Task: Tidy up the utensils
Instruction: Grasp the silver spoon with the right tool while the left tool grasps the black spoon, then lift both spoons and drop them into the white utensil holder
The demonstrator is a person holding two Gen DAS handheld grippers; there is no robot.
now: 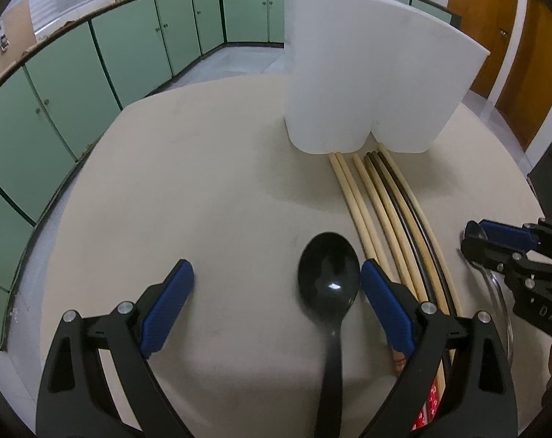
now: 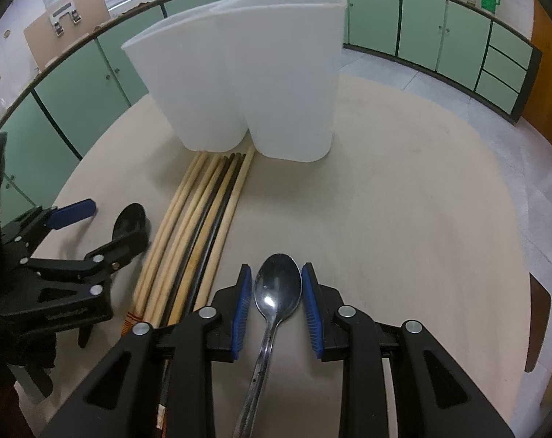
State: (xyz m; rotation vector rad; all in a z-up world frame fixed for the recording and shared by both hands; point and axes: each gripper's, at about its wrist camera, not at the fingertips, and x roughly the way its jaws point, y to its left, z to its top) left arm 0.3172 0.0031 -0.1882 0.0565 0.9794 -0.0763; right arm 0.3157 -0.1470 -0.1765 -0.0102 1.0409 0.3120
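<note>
Utensils lie on a beige table (image 1: 203, 182) in a kitchen with green cabinets (image 1: 130, 51). In the left wrist view, a black plastic spoon (image 1: 329, 273) sits at lower centre, bowl pointing away, its handle running down out of frame between the fingers of the left gripper (image 1: 276, 284). That gripper's jaws stand wide apart; the blue pad (image 1: 385, 310) on the right of the frame looks close against the spoon's bowl, though contact cannot be confirmed, while the other pad is well clear.

Just right of the spoon, a bundle of chopsticks (image 1: 385, 200), pale wood with some dark ones, stretches up the frame to the foot of a white two-compartment holder (image 1: 367, 84). Their lower ends are hidden behind the gripper. The holder's inside cannot be seen in either view.

In the right wrist view, a metal spoon (image 2: 278, 288) lies at lower centre between the blue pads of the right gripper (image 2: 278, 292). The jaws are narrowed around the bowl with a thin gap showing on each side, so they are not gripping it. The handle is cut off at the bottom edge. At the right edge of the left view, the right gripper partly covers this spoon, leaving only a hard-to-read glint.
</note>
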